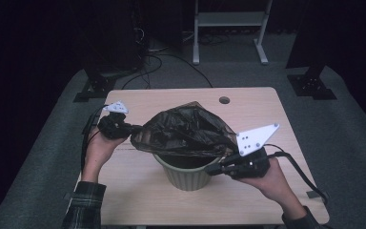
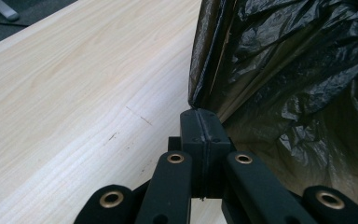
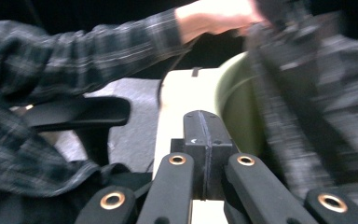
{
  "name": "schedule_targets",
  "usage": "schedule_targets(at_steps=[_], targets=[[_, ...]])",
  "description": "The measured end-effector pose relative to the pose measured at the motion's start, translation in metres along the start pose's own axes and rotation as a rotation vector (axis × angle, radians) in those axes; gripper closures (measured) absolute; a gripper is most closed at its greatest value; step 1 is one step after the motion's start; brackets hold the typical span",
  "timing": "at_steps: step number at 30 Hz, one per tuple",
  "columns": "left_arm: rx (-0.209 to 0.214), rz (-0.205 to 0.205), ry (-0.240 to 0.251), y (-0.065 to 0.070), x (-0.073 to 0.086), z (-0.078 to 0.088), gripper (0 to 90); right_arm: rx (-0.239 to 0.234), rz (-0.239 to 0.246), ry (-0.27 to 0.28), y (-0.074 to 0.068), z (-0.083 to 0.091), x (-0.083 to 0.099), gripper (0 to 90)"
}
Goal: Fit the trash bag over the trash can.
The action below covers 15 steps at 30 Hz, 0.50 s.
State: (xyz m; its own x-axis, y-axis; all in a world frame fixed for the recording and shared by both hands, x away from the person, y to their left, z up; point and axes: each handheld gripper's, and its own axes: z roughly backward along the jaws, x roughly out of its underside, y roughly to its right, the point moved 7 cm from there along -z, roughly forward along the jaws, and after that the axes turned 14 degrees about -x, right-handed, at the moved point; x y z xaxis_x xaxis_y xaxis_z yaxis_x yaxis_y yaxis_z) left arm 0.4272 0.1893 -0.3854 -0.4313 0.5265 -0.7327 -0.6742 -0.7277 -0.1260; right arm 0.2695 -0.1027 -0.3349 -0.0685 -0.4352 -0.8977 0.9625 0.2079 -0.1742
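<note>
A black plastic bag [image 1: 186,131] is spread above an olive-green ribbed bin [image 1: 186,176] standing on the pale wooden table [image 1: 248,102]. My left gripper [image 1: 133,130] is at the bag's left corner, shut on its edge. In the left gripper view the bag [image 2: 298,70] rises straight from the closed tips of that gripper [image 2: 200,112]. My right gripper [image 1: 210,169] lies level at the bin's right rim, under the bag's hanging edge. Its jaws [image 3: 201,114] are shut with nothing seen between them. The bin [image 3: 235,102] and the blurred bag [image 3: 307,93] lie just to their right.
A round cable hole [image 1: 224,100] sits near the table's far edge. Beyond the table are a white frame's legs [image 1: 228,19], two black stands [image 1: 95,86] [image 1: 312,81] and floor cables. A plaid sleeve [image 3: 74,51] and a dark armrest [image 3: 79,112] are in the right gripper view.
</note>
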Motion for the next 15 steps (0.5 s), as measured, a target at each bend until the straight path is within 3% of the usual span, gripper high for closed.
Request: schedule_targets(at_steps=[4,7,8,11,13,15], targets=[[-0.001,0.002,0.001,0.0,0.001,-0.001,90.0,-0.023,0.013,-0.014,-0.013,-0.006,0.004,89.9],[0.0,-0.002,0.003,0.002,0.0,0.0,90.0,0.032,0.024,-0.023,-0.01,-0.001,0.005,89.3],[0.0,-0.003,0.001,0.003,0.0,0.0,90.0,0.071,0.021,-0.009,-0.006,0.004,0.004,82.2],[0.0,-0.002,0.002,0.002,0.0,0.0,90.0,0.139,0.014,0.017,0.007,0.016,0.001,73.9],[0.001,-0.001,0.004,0.002,0.0,0.0,90.0,0.149,0.003,0.041,0.013,0.022,-0.001,73.4],[0.002,-0.003,0.002,0.002,0.0,-0.001,90.0,0.18,0.0,0.065,0.02,0.027,-0.005,65.5]])
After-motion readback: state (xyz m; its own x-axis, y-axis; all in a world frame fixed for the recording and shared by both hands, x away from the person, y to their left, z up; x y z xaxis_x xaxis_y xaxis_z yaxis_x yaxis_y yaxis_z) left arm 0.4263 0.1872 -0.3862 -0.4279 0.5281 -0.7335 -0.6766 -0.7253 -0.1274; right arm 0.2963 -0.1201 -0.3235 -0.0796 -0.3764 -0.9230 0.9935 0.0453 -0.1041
